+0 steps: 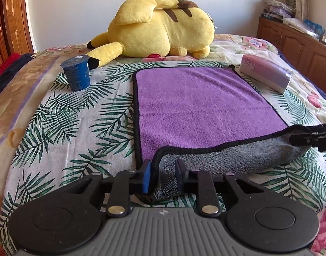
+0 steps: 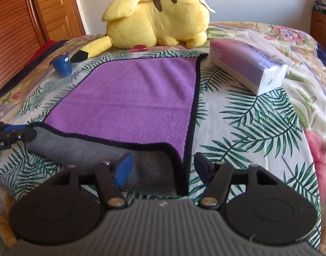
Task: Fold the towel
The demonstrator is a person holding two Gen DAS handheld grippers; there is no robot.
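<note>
A purple towel (image 1: 201, 104) with a black hem and grey underside lies on the leaf-print bedspread (image 1: 62, 132). Its near edge is rolled over, grey side up (image 1: 226, 157). My left gripper (image 1: 163, 175) straddles the near left corner of this rolled edge, jaws partly open, the cloth between them. In the right wrist view the towel (image 2: 137, 98) shows the same grey roll (image 2: 88, 145). My right gripper (image 2: 163, 166) is open around the near right corner, its fingers apart on either side of the cloth. Each gripper shows at the edge of the other's view.
A yellow plush toy (image 1: 160, 29) lies behind the towel. A blue cup (image 1: 76, 72) stands upside down at the left. A pink and lilac tissue pack (image 1: 267, 74) lies at the right. A wooden cabinet (image 1: 295, 42) stands to the right of the bed.
</note>
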